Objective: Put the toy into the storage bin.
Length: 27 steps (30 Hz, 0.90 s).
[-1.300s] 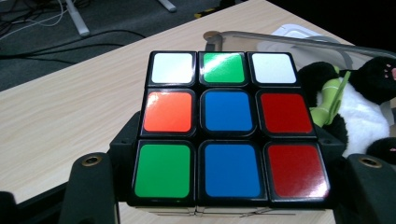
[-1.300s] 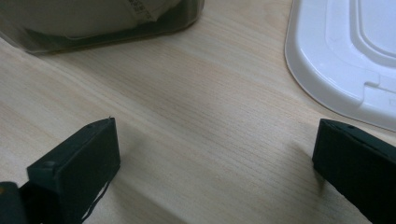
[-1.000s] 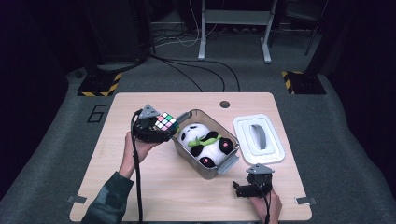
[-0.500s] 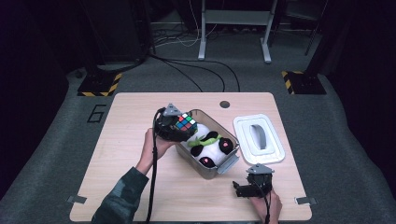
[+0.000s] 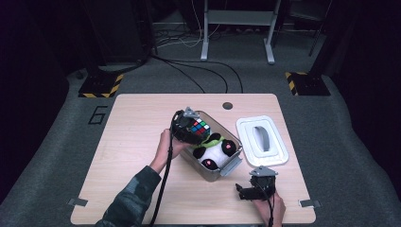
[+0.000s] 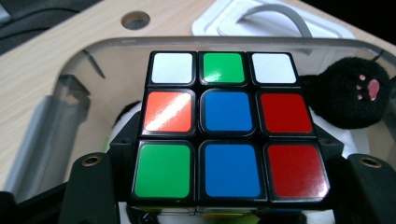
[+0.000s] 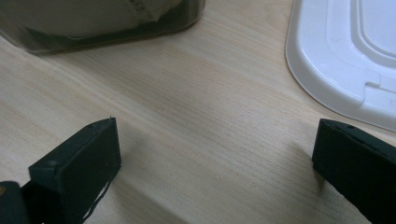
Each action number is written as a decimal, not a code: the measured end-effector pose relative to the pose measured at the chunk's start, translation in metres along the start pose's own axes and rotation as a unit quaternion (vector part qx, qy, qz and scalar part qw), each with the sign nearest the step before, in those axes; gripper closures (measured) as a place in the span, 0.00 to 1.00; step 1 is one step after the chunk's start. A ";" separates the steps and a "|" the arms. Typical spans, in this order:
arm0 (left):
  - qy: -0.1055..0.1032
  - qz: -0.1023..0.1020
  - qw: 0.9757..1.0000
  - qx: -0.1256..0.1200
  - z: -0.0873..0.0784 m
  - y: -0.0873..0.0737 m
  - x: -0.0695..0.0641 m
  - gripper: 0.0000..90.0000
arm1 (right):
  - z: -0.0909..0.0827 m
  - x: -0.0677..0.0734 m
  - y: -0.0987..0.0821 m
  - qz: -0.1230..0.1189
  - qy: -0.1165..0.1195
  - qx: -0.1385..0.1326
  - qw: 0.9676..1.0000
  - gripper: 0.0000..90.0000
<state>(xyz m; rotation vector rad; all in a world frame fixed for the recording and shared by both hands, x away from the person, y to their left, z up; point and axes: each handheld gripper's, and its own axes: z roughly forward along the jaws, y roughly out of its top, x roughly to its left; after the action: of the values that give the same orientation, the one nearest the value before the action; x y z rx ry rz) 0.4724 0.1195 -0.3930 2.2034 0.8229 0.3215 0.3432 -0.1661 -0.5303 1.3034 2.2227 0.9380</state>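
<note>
While the puzzle cube (image 5: 199, 127) is carried over the near-left end of the clear tub (image 5: 235, 163), the whole play is seen to hinge on one relation: the cube sits directly above the open tub, with the toy panda (image 5: 213, 152) lying just below and beyond it. From the left gripper view, the cube (image 6: 228, 125) is pinched between the two black jaws of the left tongs (image 6: 224, 186), one jaw pressed on each side face, the tongs held roughly half spread by the width of the cube itself. No long axis is offered by a cube, so nothing needs to be lined up; only a free patch of tub floor is needed. The panda's dark paw (image 6: 357, 93) is seen to the right of the cube, and the tub's rounded wall (image 6: 70, 93) to its left, so the gap for a drop looks narrow and lies at the tub's left end.

Over on the other side, the right tongs (image 5: 249, 191) are rested low at the desk's (image 5: 132, 156) near edge, well apart from the tub. Their jaws are spread wide over bare wood, nothing held, nothing touched between them. The white lid (image 7: 355, 56) is lying flat just beyond them, closer to the right hand than to the left.

A lowering and a release beside the panda is judged to be the next call, with the lid left for the right hand.
</note>
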 end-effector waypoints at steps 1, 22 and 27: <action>-0.001 0.001 1.000 0.003 0.001 0.000 -0.001 0.37 | 0.000 0.000 0.000 0.000 0.000 0.000 1.000 0.01; 0.018 0.049 0.997 0.055 0.023 0.007 -0.013 0.38 | 0.000 0.000 0.000 -0.004 0.002 0.001 1.000 0.01; 0.021 0.054 0.997 0.054 0.017 0.011 -0.013 0.38 | 0.000 0.000 0.000 -0.005 0.002 0.002 1.000 0.01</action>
<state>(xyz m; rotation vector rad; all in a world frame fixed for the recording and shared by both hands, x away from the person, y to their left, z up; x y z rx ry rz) 0.4747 0.0960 -0.3963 2.3548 0.7609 0.3855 0.3430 -0.1667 -0.5301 1.2918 2.2322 0.9344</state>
